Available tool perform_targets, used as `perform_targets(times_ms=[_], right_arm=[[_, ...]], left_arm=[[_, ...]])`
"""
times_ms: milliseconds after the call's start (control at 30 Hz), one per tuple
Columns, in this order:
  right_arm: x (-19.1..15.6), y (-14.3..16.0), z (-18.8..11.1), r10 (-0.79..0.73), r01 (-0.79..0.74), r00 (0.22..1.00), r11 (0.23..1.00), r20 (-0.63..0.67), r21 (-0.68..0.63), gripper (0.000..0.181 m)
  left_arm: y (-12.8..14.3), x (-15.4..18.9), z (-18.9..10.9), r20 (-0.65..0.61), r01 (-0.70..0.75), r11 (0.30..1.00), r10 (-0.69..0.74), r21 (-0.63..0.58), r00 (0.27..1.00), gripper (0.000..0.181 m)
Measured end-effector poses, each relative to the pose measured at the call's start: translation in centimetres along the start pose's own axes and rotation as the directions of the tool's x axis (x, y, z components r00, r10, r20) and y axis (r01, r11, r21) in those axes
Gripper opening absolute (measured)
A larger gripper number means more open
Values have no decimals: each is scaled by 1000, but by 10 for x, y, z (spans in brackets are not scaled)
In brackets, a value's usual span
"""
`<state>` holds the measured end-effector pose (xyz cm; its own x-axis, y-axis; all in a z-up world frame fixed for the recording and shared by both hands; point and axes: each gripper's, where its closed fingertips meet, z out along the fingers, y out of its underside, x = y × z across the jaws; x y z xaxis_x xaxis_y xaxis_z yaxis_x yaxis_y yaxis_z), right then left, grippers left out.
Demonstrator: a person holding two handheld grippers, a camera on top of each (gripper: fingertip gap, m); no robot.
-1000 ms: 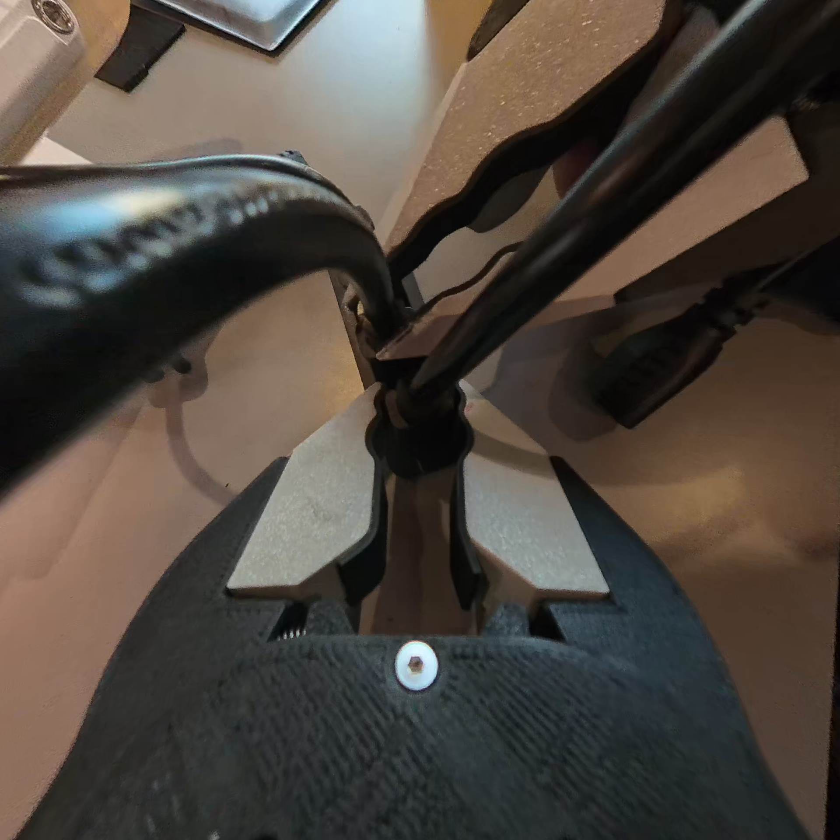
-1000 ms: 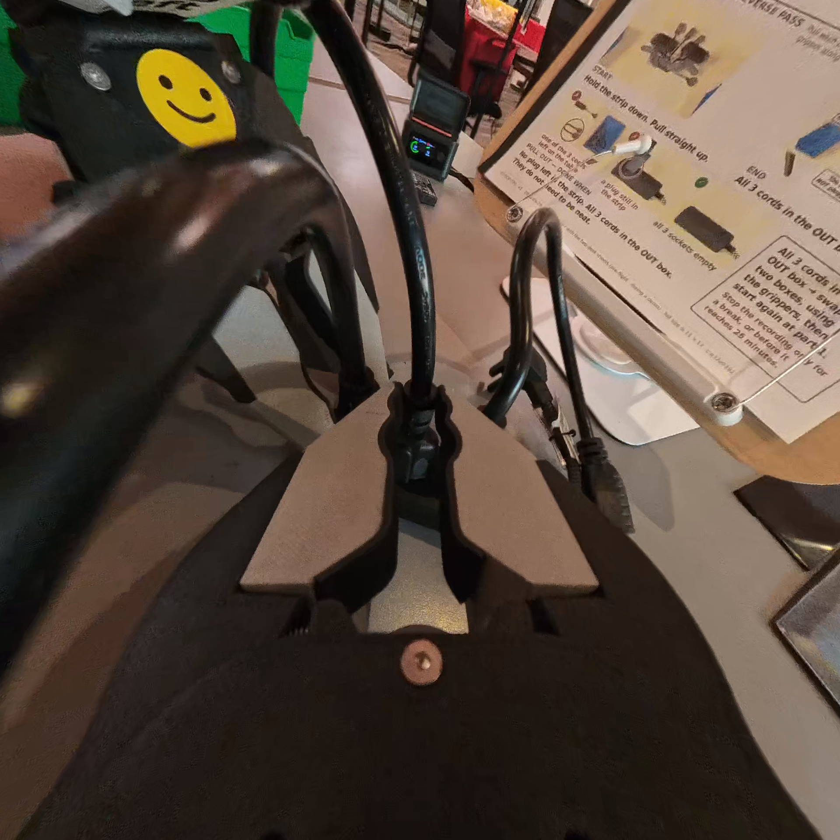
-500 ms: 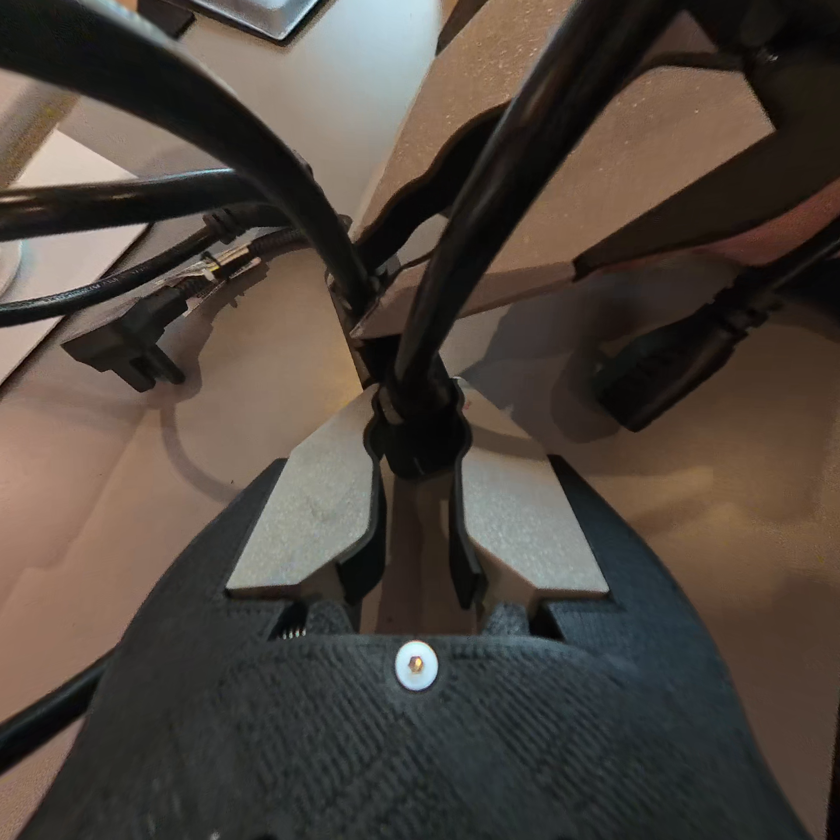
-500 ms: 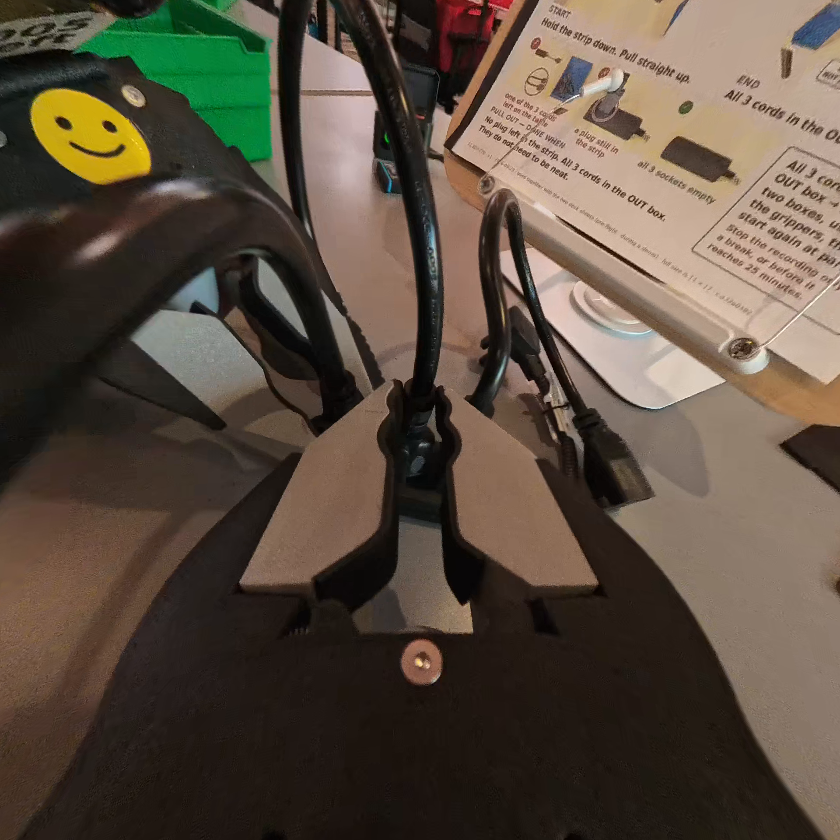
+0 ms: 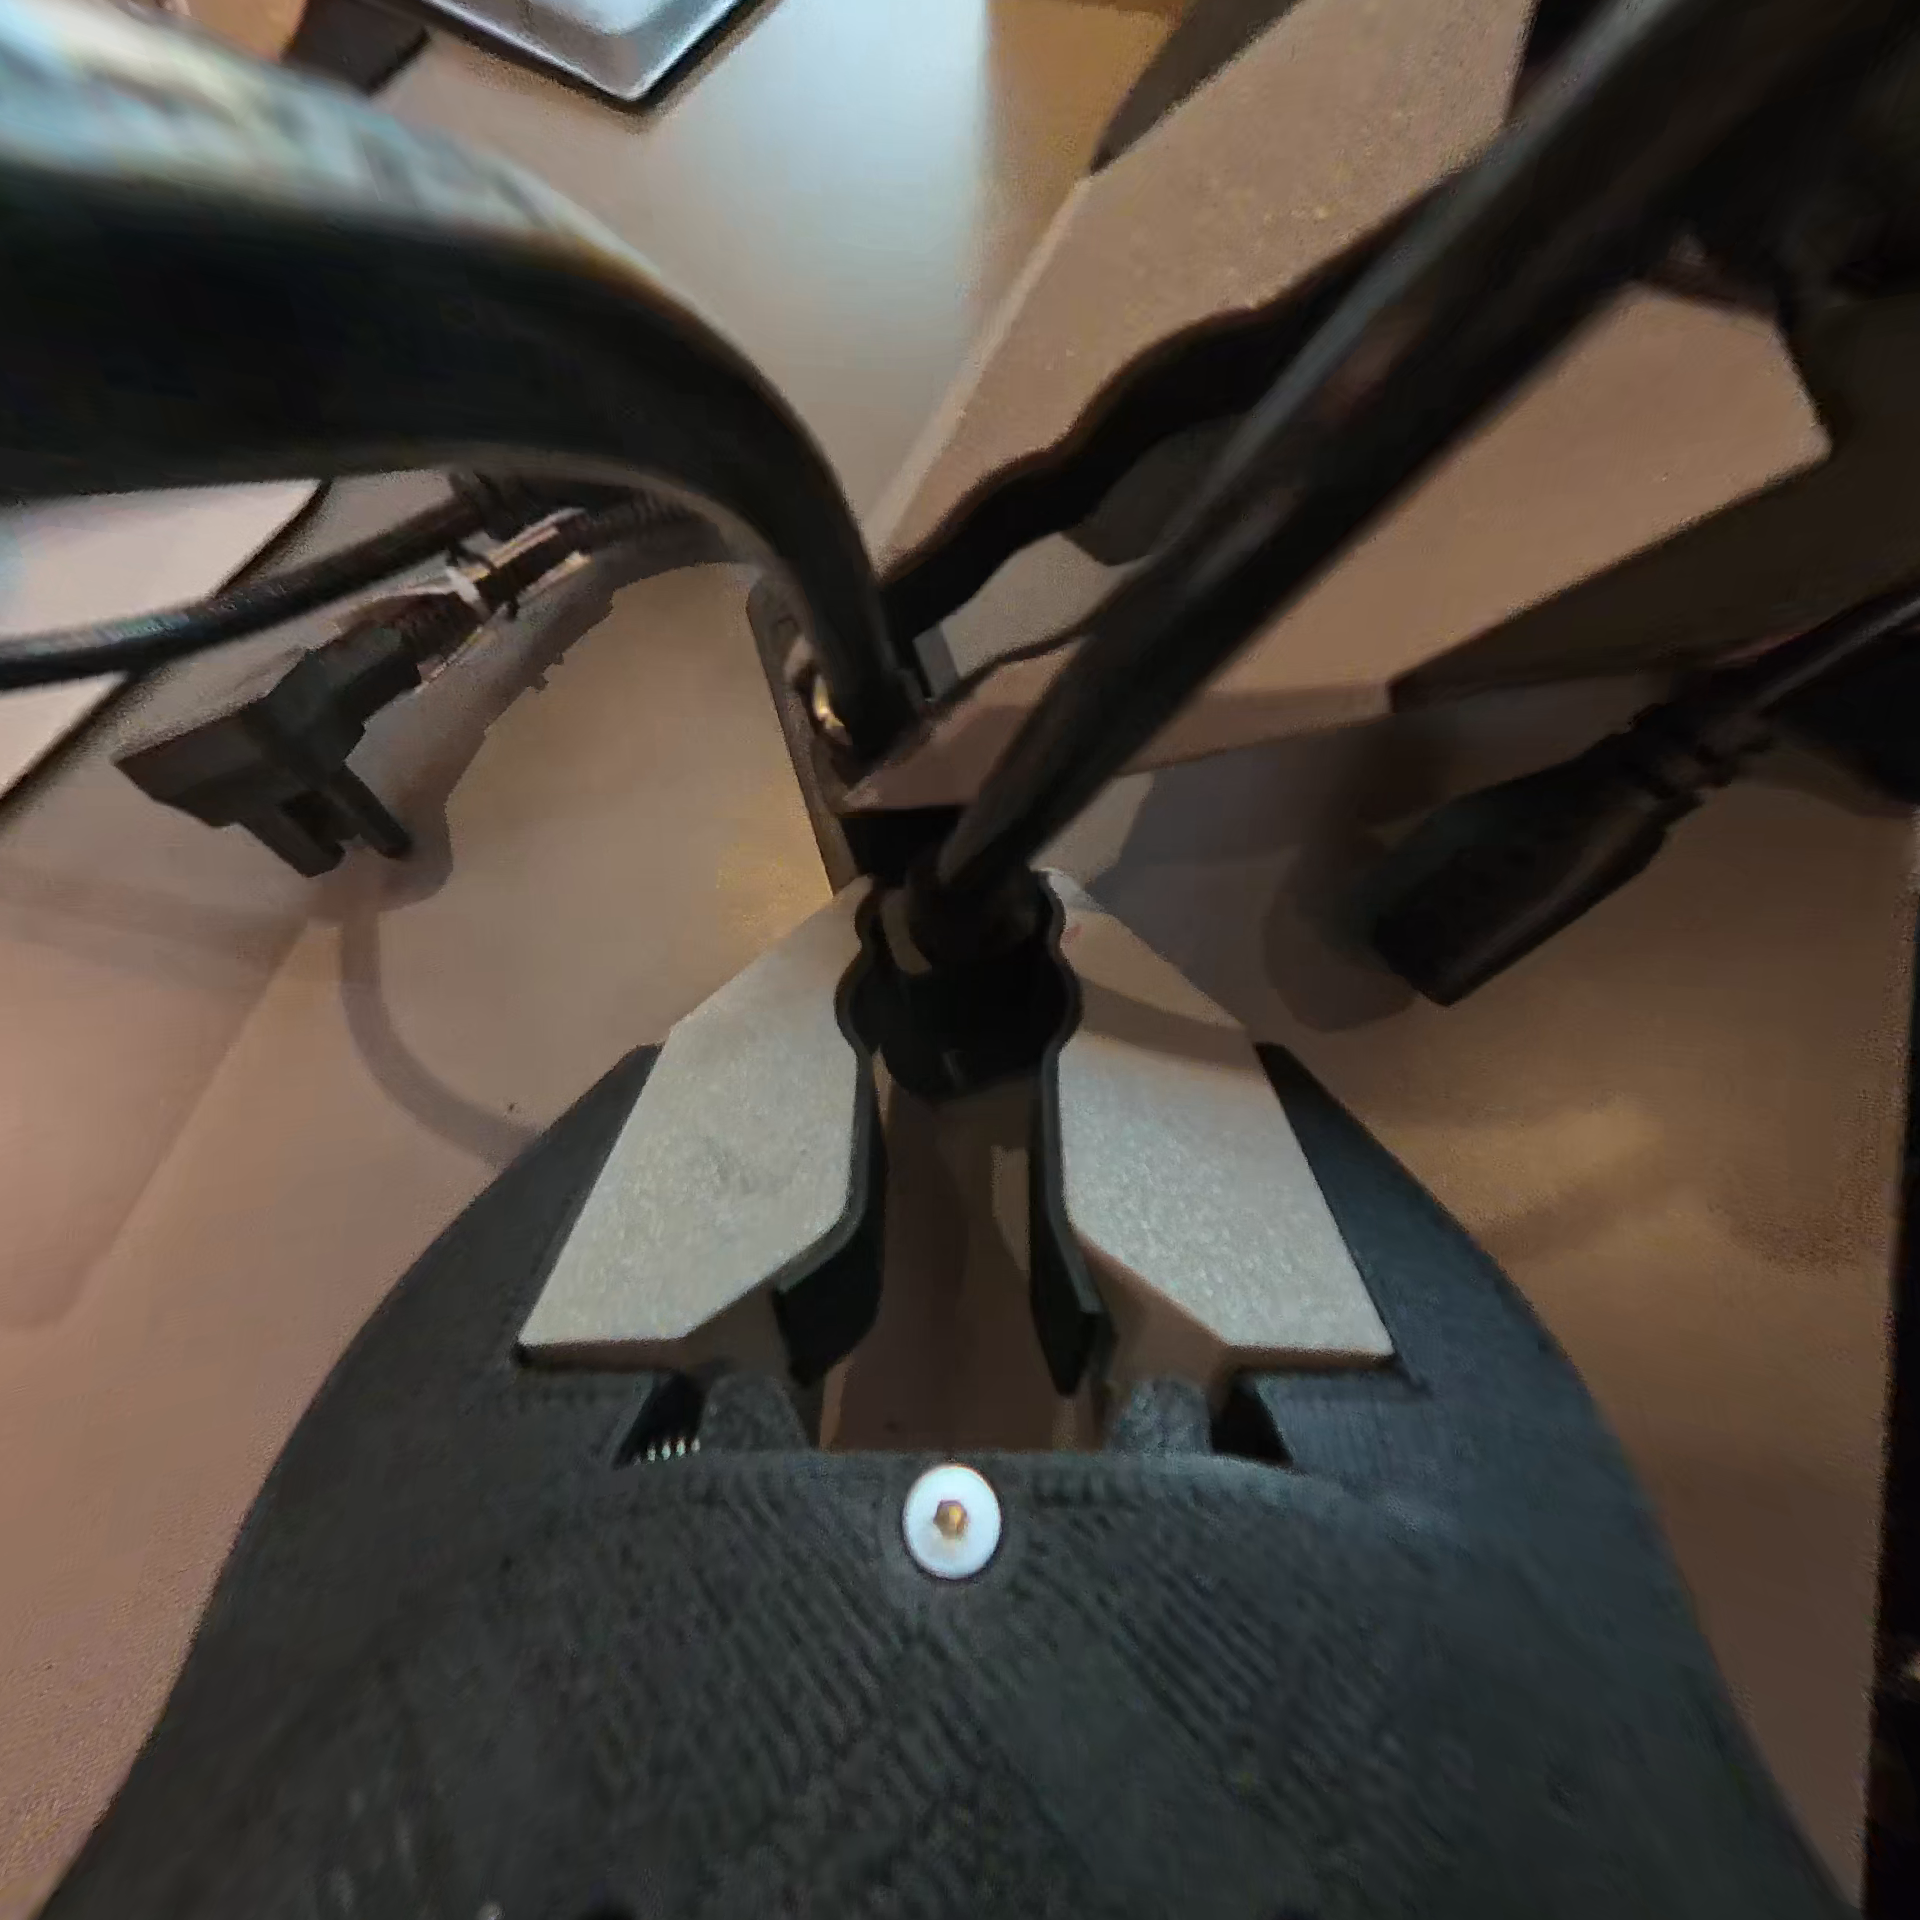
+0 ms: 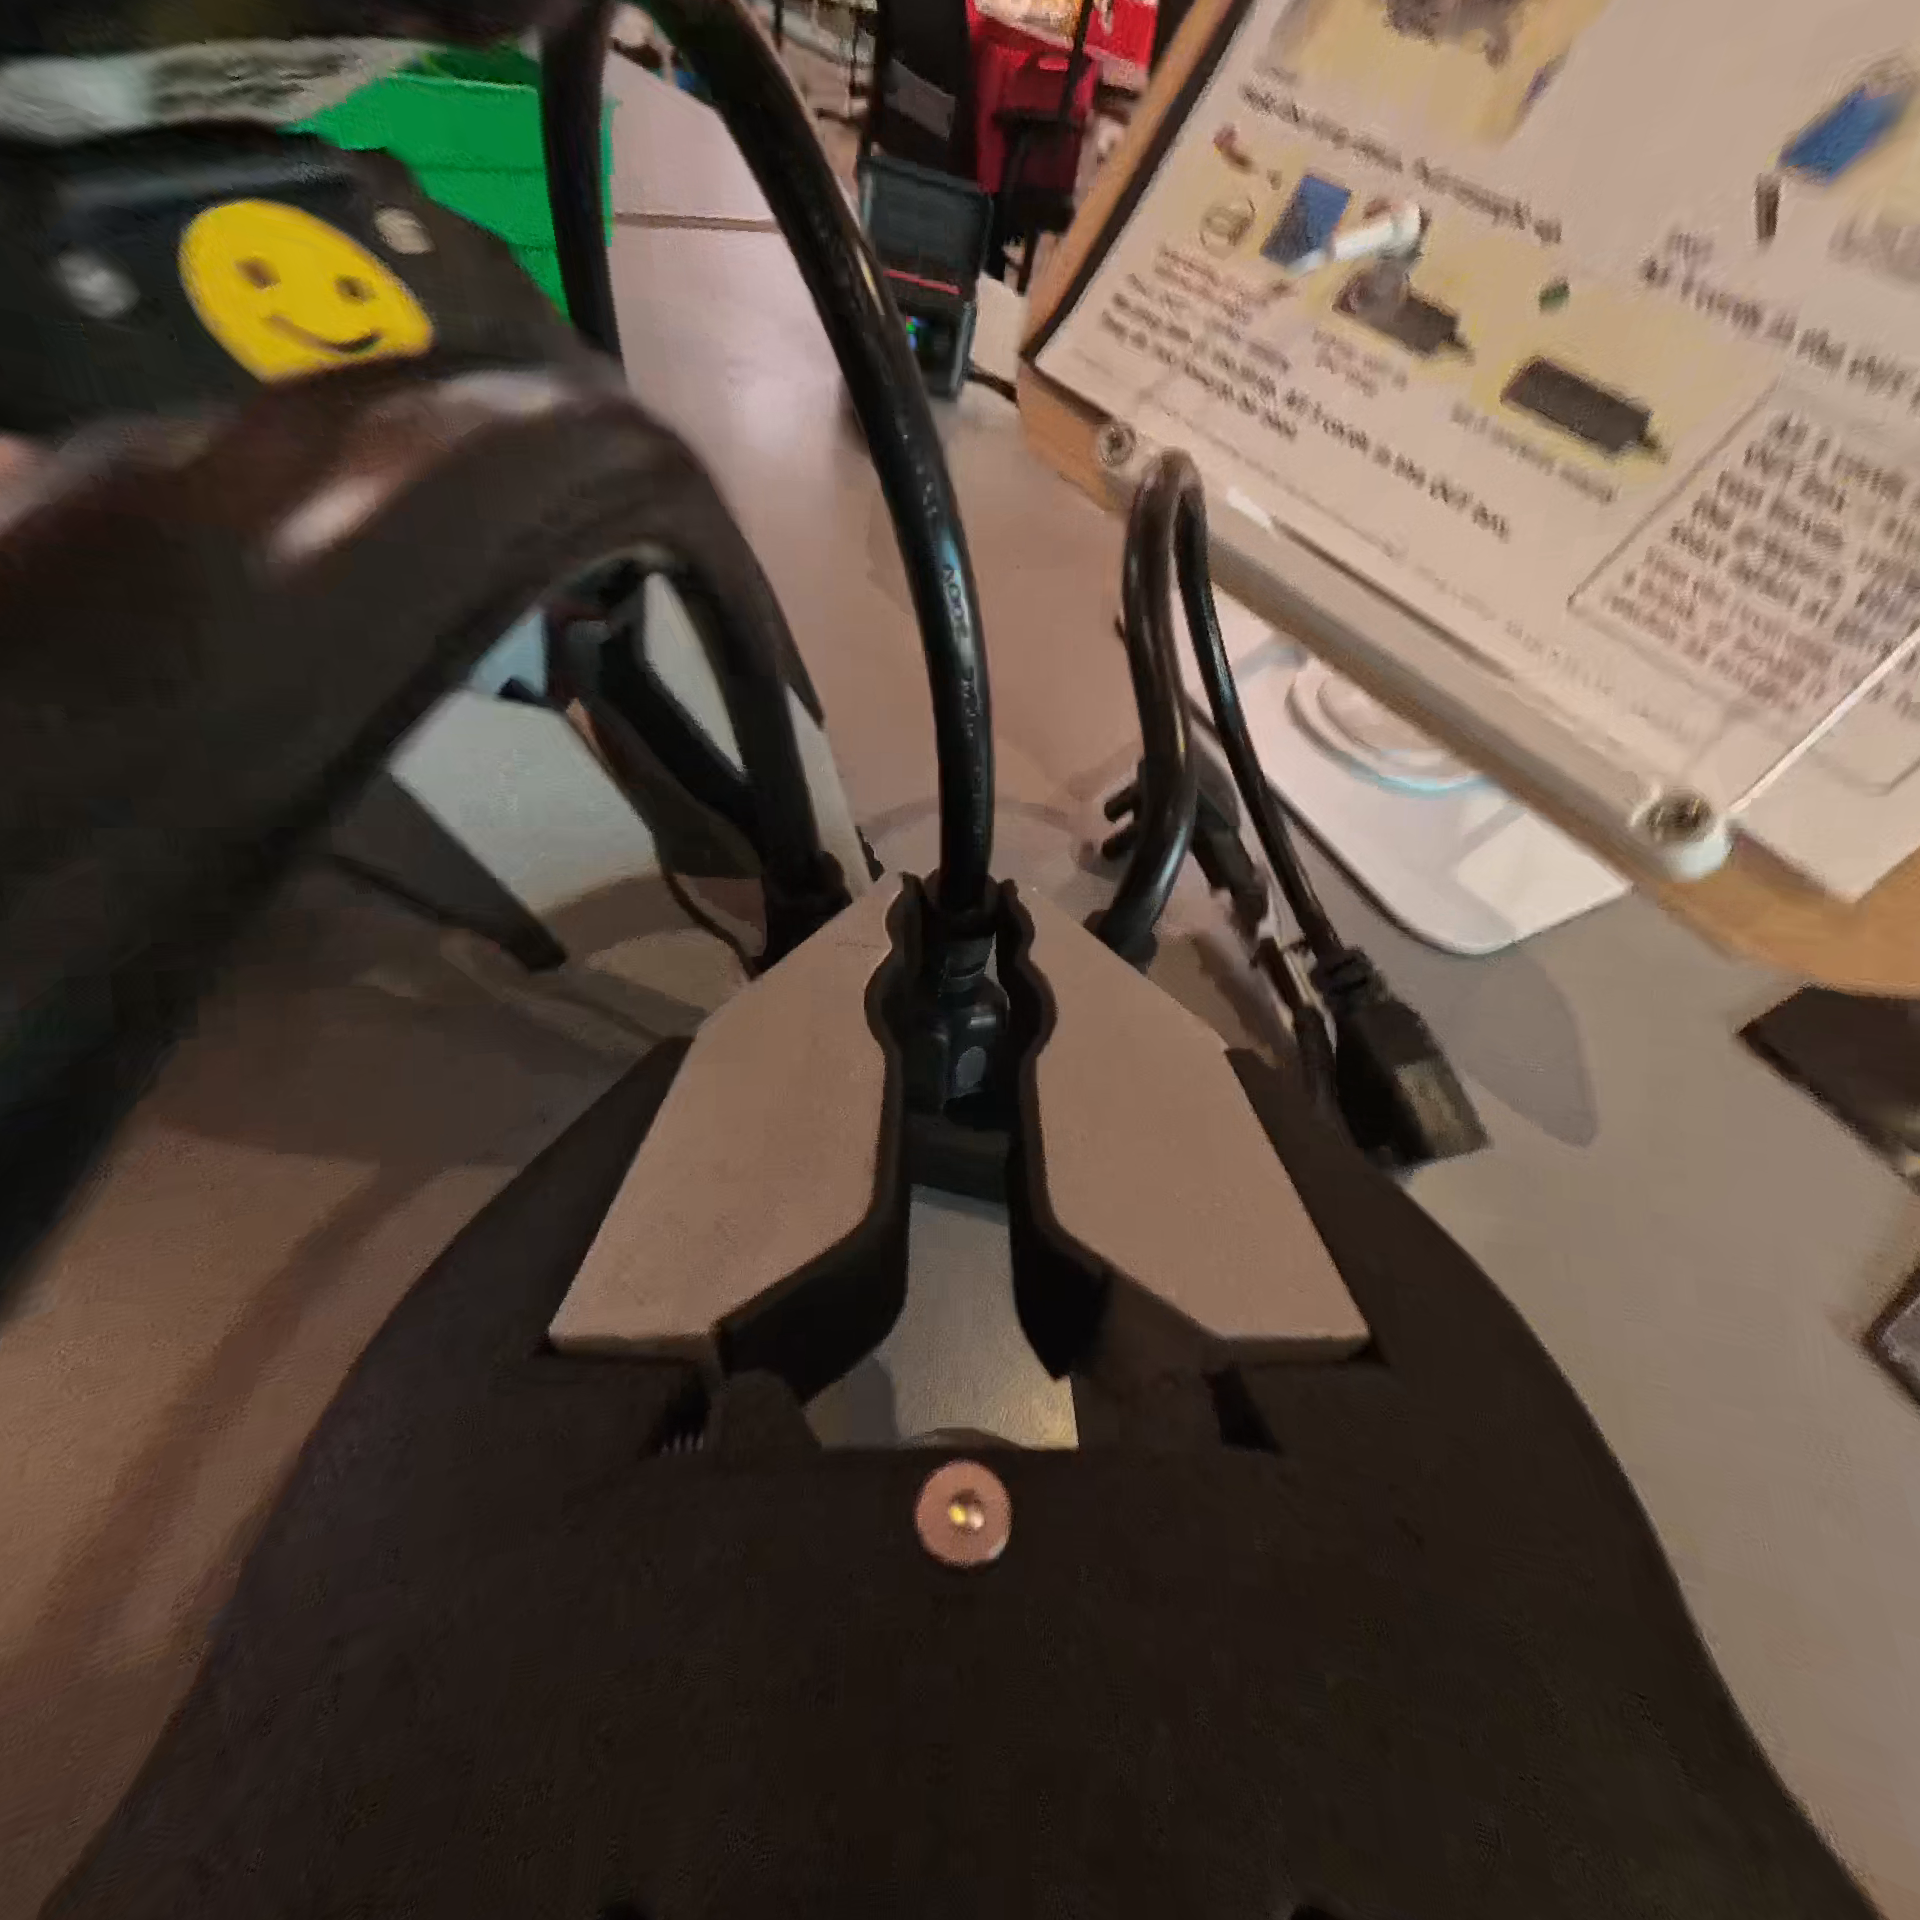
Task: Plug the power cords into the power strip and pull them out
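My left gripper is shut on the black end of a power cord that runs up and to the right. My right gripper is shut on a black plug; its cord rises and curves up left. The two grippers meet almost tip to tip just above the table. The right gripper's grey fingers fill the upper right of the left wrist view. A thick blurred cord loop arcs close to the lens. I cannot make out the power strip.
A loose plug lies left and a connector right. In the right wrist view a second cord with a connector lies right, below a tilted instruction board on a white base. A green bin stands behind. About 5 centimeters separates my left fingertips from my right.
Both grips are unchanged. The slack cord loop has swung back across the top left of the left wrist view. The right wrist view has shifted slightly and is blurred.
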<state>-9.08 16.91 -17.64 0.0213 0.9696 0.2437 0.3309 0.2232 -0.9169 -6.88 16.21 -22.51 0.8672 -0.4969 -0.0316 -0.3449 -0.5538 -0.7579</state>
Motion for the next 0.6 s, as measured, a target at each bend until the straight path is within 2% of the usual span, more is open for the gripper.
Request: perform_targets(times_ms=[67,133,267,400,500,600], right_arm=[[-5,-5,0,-104,104,994,995,-24,8,11],[-5,-5,1,-129,129,991,992,-33,3,11],[5,1,1,-32,32,999,999,-17,-6,11],[-9,-6,0,-136,136,991,990,-15,35,11],[-4,-4,2,-125,125,992,992,-18,18,11],[6,1,3,-18,18,1000,1000,-15,0,11]], left_arm=[[1,0,-4,-20,-6,1000,7,30,1000,24],[2,0,-5,-5,-13,1000,13,25,1000,24],[1,2,-2,-12,25,1000,-25,0,1000,25],[2,5,-7,-68,23,999,-20,39,998,24],[4,2,-6,-15,12,1000,-12,10,1000,25],[2,-1,-2,23,13,1000,-13,-6,1000,25]])
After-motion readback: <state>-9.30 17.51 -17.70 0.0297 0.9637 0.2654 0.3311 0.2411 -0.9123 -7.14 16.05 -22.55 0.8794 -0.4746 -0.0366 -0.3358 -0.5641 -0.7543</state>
